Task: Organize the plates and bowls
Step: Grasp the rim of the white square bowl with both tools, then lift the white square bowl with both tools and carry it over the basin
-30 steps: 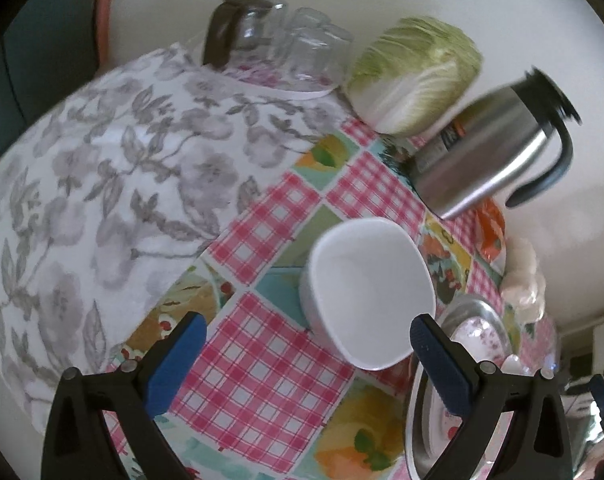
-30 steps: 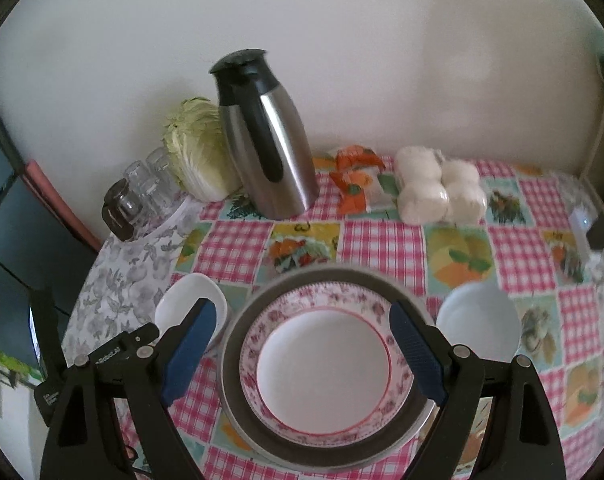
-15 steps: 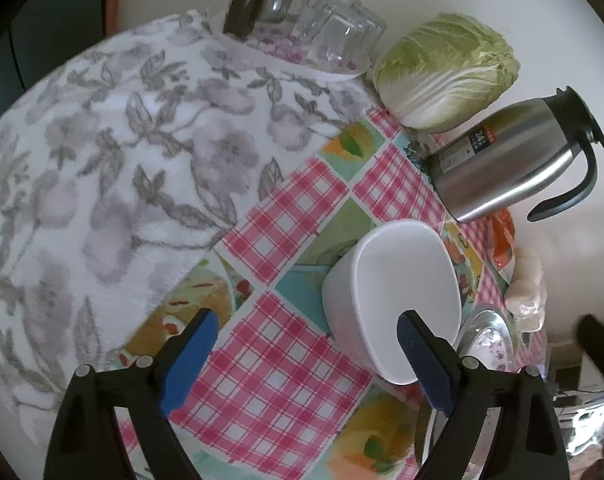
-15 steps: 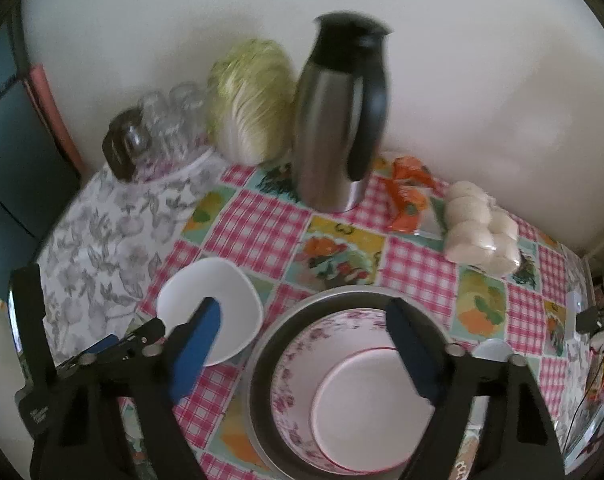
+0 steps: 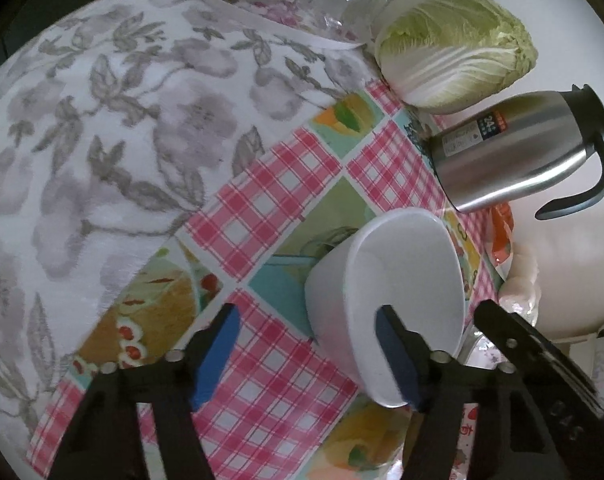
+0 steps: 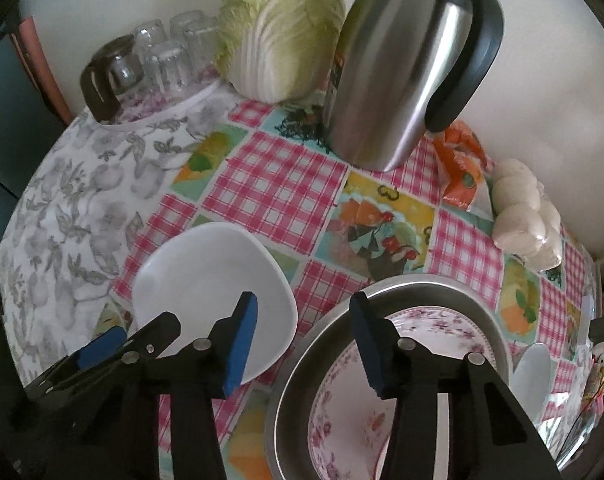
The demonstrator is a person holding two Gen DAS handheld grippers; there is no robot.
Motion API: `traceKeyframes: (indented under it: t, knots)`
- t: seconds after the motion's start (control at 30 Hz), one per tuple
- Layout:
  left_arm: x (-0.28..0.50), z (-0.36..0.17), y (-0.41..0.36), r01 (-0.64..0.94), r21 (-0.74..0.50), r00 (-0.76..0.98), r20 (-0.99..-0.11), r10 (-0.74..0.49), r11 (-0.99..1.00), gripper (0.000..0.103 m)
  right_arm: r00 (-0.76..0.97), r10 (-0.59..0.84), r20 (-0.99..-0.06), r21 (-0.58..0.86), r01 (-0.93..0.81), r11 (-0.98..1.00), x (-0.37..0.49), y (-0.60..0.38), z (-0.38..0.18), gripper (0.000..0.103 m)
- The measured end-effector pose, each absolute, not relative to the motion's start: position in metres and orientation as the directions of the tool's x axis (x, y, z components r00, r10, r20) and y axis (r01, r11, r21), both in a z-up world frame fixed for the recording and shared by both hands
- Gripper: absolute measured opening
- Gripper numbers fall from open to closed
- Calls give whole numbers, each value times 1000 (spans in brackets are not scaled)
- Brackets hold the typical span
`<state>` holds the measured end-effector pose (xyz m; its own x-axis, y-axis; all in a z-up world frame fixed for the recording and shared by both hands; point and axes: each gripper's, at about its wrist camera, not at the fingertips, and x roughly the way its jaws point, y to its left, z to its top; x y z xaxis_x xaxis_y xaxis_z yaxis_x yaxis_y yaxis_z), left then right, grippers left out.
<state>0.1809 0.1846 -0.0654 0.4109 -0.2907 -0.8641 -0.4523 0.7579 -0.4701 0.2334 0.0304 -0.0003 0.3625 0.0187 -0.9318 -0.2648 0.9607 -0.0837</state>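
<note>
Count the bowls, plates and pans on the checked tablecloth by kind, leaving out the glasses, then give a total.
Plain white bowls: 2 (squarish white bowl; white bowl at the right edge, only partly in view)
Pink-flowered china plate: 1
Round metal pan: 1
Total: 4

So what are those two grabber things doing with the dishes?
A person is tidying dishes with a grabber in each hand. The left gripper straddles the near rim of the white bowl, one finger inside and one outside; its jaws have just been closing but don't pinch it yet. The right gripper hovers open and closing over the rim of the metal pan, which holds the flowered plate.
</note>
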Motion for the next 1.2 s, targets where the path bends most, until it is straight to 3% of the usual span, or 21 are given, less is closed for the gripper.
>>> traceKeyframes:
  t: [0.03,0.1,0.2,0.47,1.2]
  knots:
    - [183,-67,184,-451,-470,407,-865,-294,759,68,355,22,-935,-78,-265,961,235,30,-4,44]
    - [185,-69,183,-450,-471,398,-867,-301,759,56,340,29,-940,-68,-270,961,237,31,-10,39]
    - [188,-74,181,-453,-476,389,-867,-313,754,49,325,28,-945,-65,-272,960,241,32,-19,36]
    - [198,-81,172,-443,-486,378,-863,-335,753,35,307,36,-951,-56,-287,956,248,35,-33,14]
    - [190,-65,174,-424,-487,403,-857,-322,764,29,324,63,-944,-40,-303,952,240,36,-25,13]
